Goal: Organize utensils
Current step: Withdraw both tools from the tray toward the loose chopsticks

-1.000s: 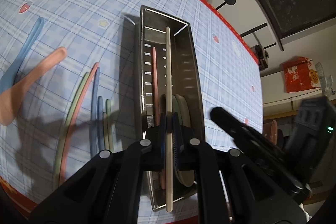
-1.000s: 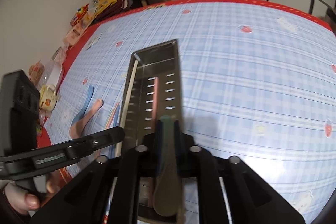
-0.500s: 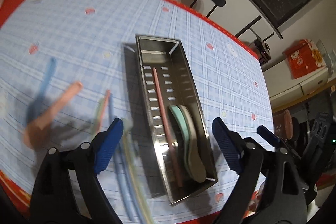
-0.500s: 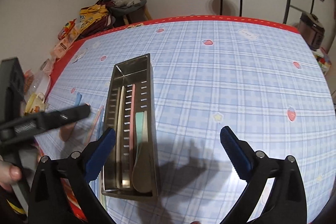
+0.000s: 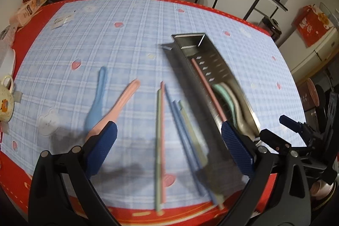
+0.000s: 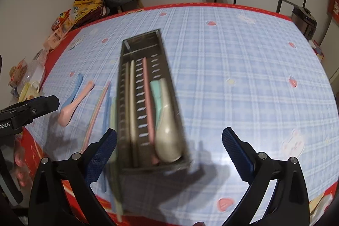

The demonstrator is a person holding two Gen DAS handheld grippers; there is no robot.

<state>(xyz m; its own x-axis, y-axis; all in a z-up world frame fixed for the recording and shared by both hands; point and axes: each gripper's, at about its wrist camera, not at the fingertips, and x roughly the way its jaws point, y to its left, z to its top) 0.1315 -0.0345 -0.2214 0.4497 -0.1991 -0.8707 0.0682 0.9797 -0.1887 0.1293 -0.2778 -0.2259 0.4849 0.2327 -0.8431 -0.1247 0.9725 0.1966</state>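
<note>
Working from the left, the blue spoon (image 5: 96,106) and pink spoon (image 5: 115,108) are lying loose on the checked tablecloth (image 5: 127,39), handles pointing away towards the far edge, bowls near. The left gripper (image 5: 168,146) is hanging over the loose chopsticks (image 5: 160,130), and its jaws are opening with nothing between them. These sticks are lying side by side, long axes running near to far, just beside the metal tray (image 6: 163,50). Judging by that, the next pick is a chopstick: pinching it across the shaft near its middle should keep it level. The tray is running the same way, with chopsticks and two spoons already inside. Rightmost, the right gripper (image 6: 169,153) is spread wide and empty over the tray's near end.
</note>
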